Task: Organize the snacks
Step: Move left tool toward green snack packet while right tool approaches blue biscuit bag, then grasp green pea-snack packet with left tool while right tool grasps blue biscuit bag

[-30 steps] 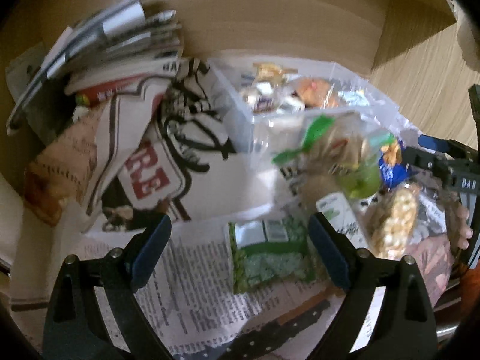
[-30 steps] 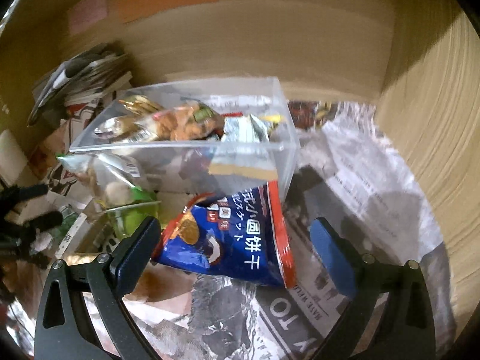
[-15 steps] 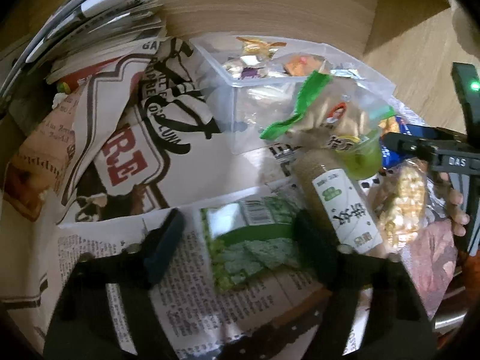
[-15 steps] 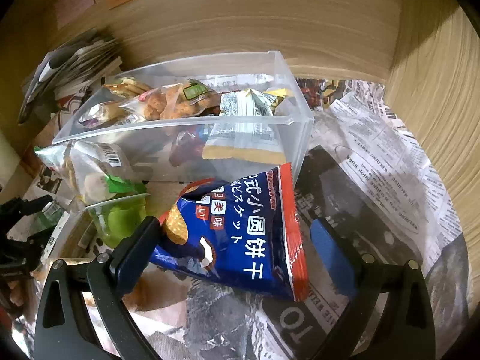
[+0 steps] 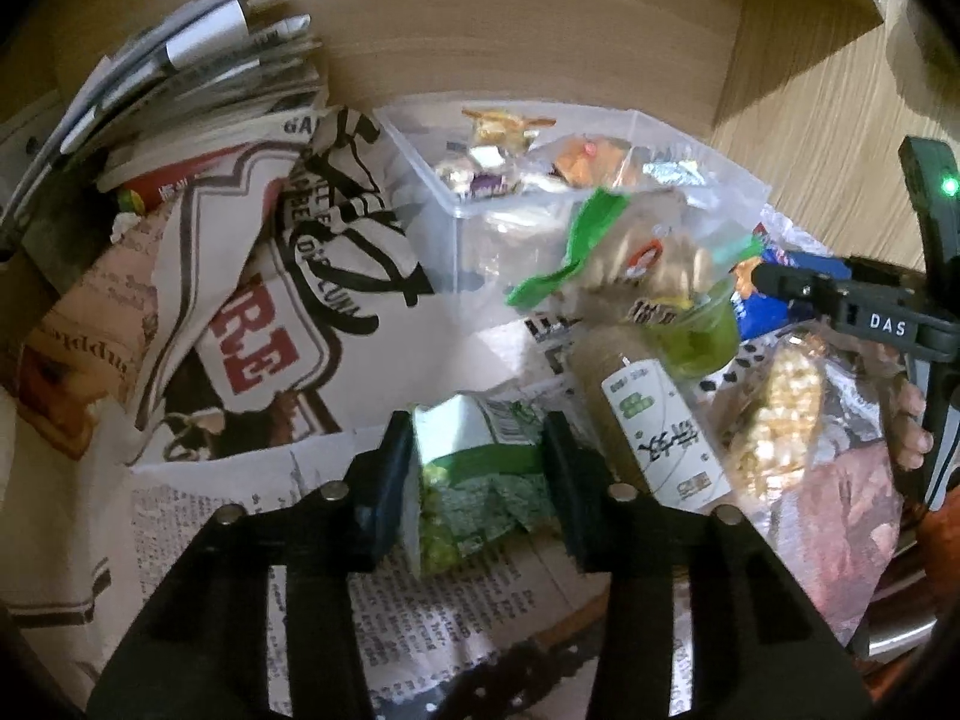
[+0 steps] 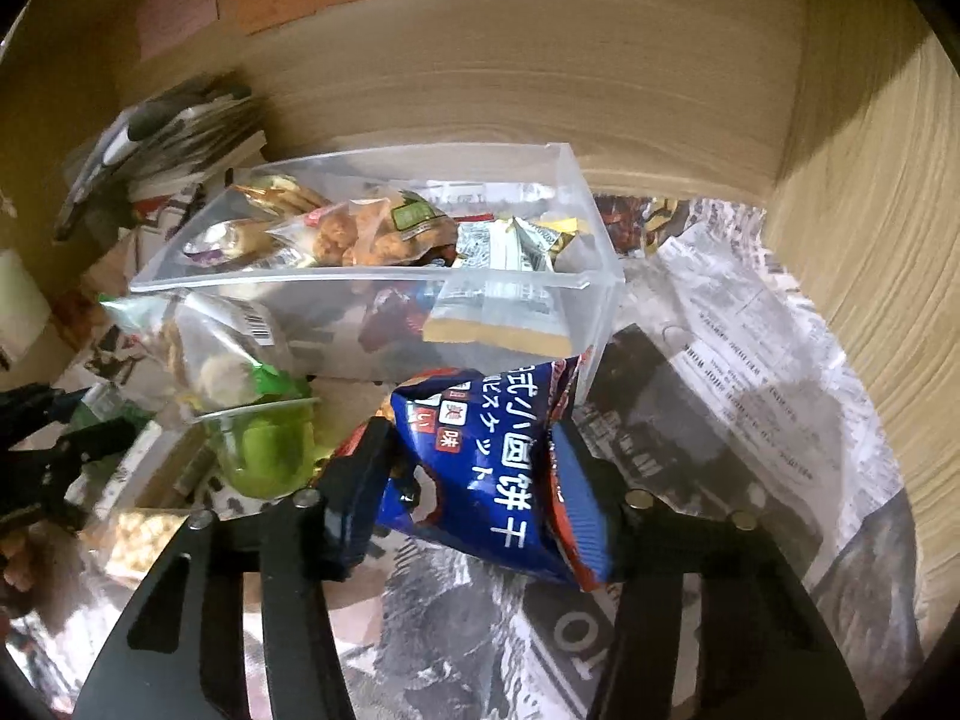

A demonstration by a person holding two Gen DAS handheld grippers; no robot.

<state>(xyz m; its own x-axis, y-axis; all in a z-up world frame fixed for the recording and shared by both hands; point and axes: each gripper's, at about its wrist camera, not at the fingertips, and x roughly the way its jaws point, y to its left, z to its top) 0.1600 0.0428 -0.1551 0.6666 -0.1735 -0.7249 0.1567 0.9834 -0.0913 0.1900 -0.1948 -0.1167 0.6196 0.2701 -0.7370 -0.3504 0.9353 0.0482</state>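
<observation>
Left hand-held gripper [image 5: 480, 468], at the bottom centre of its own view, has its jaws closing with a green snack packet [image 5: 474, 480] between them; both pads press the packet's sides, which buckle inward. That packet lies on newspaper [image 5: 228, 516] spread over the surface. Just right of it a slim tan packet with a white label [image 5: 654, 420] lies diagonally, then a clear bag of pale puffed pieces [image 5: 780, 414]. Above them sit a green jelly cup [image 5: 702, 336] and a clear bag with a green strip [image 5: 612, 252]. A clear plastic bin [image 5: 456, 192], upper centre, holds several wrapped snacks. A stack of magazines [image 5: 180, 78] fills the upper left. Right hand-held gripper [image 6: 474, 468], at the bottom centre of its view, also has closing jaws, and a blue biscuit bag [image 6: 498, 468] with white lettering is pinched and creased between its pads. This bag sits just in front of the clear plastic bin [image 6: 516, 282], its top edge against the bin's near wall. Wooden panels [image 6: 540, 60] form the back and right of the scene.
</observation>
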